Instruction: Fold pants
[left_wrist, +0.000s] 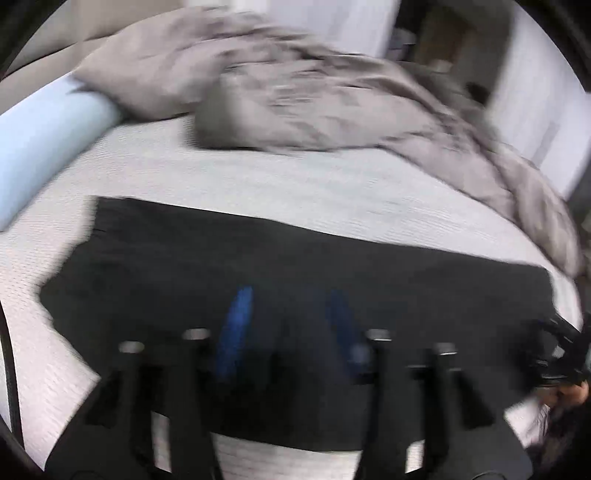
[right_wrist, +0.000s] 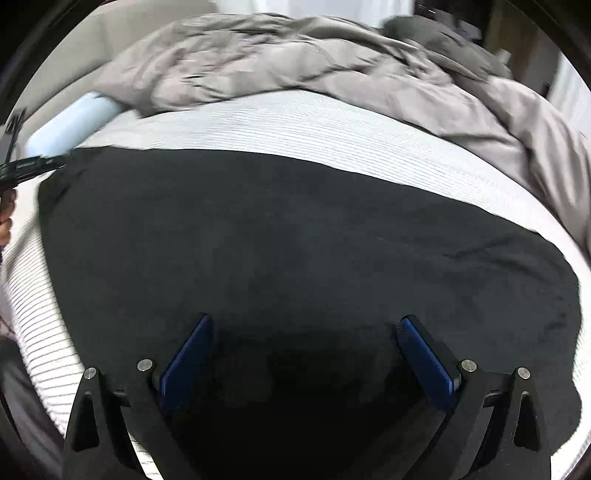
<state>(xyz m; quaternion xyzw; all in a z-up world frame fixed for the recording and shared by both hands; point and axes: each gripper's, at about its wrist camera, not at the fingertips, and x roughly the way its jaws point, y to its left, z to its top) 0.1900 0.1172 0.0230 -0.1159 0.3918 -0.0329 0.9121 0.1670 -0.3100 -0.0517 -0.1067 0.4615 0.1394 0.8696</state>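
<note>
Hovering over bed (right_wrist: 332, 125), we see pants (right_wrist: 277, 240) flat near its front edge. Both tongs, right (right_wrist: 304, 354) & left (left_wrist: 291, 325), apart, holding nothing. Risk: pinching one layer only, or grabbing sheet w/ fabric.

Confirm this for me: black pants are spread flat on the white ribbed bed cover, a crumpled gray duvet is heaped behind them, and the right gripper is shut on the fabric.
One thing is wrong: the right gripper is open, not shut on the fabric. The right wrist view shows its blue pads spread wide above the black pants. The rest holds: pants flat on the white ribbed bed cover, gray duvet behind.
</note>
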